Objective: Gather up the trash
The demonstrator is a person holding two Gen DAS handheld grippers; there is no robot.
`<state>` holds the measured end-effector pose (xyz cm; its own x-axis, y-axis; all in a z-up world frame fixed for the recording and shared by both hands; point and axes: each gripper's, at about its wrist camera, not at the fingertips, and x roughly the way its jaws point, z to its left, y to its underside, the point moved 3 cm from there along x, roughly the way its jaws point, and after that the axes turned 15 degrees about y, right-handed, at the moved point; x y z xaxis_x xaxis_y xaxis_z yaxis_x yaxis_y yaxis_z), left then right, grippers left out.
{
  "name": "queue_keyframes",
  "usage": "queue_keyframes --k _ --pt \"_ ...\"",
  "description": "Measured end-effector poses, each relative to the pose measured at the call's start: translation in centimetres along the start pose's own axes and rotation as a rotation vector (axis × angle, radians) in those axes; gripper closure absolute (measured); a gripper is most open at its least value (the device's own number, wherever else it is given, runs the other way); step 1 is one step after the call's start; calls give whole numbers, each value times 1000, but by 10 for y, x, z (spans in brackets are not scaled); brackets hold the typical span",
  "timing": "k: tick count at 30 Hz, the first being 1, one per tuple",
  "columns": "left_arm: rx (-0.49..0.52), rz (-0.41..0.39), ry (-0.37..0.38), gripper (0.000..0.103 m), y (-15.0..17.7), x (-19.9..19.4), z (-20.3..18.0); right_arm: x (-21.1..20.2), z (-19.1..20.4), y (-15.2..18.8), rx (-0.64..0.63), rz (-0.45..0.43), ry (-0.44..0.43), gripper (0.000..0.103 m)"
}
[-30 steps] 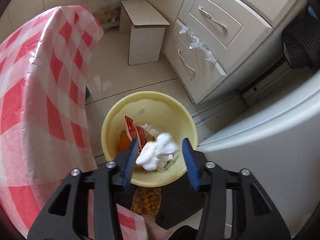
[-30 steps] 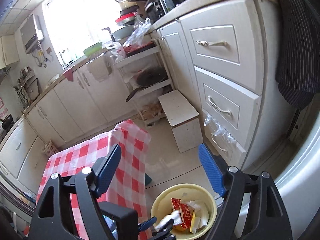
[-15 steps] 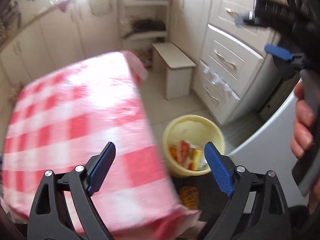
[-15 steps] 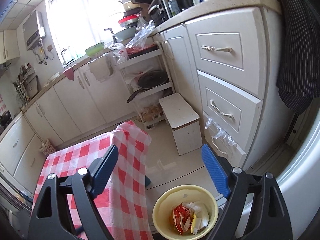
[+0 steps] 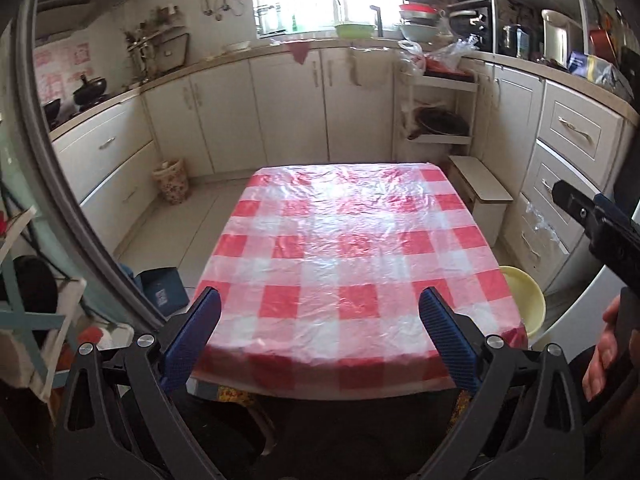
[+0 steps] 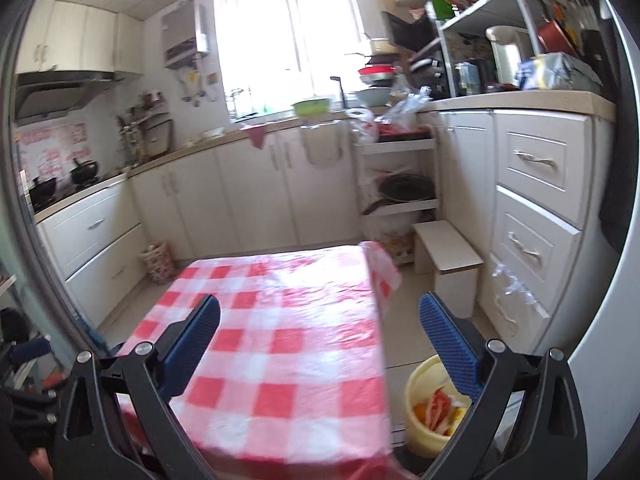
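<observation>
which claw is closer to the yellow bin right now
Right. The right claw hangs open just beside and above the yellow bin, by the table's corner. The left claw, also open, faces the table's near edge, with the bin off to its right.

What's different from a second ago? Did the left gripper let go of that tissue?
Yes. The left gripper, then over the yellow bin with the white wad between its jaws, has swung up to face the checked tablecloth; its jaws have just been opening, with nothing between them. The right gripper has also been opening, empty, and turned toward the table. The bin stayed beside the table.
</observation>
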<state>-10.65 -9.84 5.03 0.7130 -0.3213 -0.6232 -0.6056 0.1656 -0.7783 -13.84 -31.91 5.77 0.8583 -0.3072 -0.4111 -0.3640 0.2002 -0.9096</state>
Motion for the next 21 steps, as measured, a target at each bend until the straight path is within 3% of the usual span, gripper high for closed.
queue_keyframes --k 7,11,15,21 --pt "-44 -47 -40 8 20 -60 48 -76 45 0 -82 -32 -98 7" --pt "-54 -58 -47 8 33 -83 56 -109 60 5 -132 -18 -99 7" --pt "-67 -65 -34 8 43 -103 58 -124 58 18 -100 26 -90 7" --pt "-84 -67 -75 8 63 -127 57 -137 58 42 -86 71 -70 7"
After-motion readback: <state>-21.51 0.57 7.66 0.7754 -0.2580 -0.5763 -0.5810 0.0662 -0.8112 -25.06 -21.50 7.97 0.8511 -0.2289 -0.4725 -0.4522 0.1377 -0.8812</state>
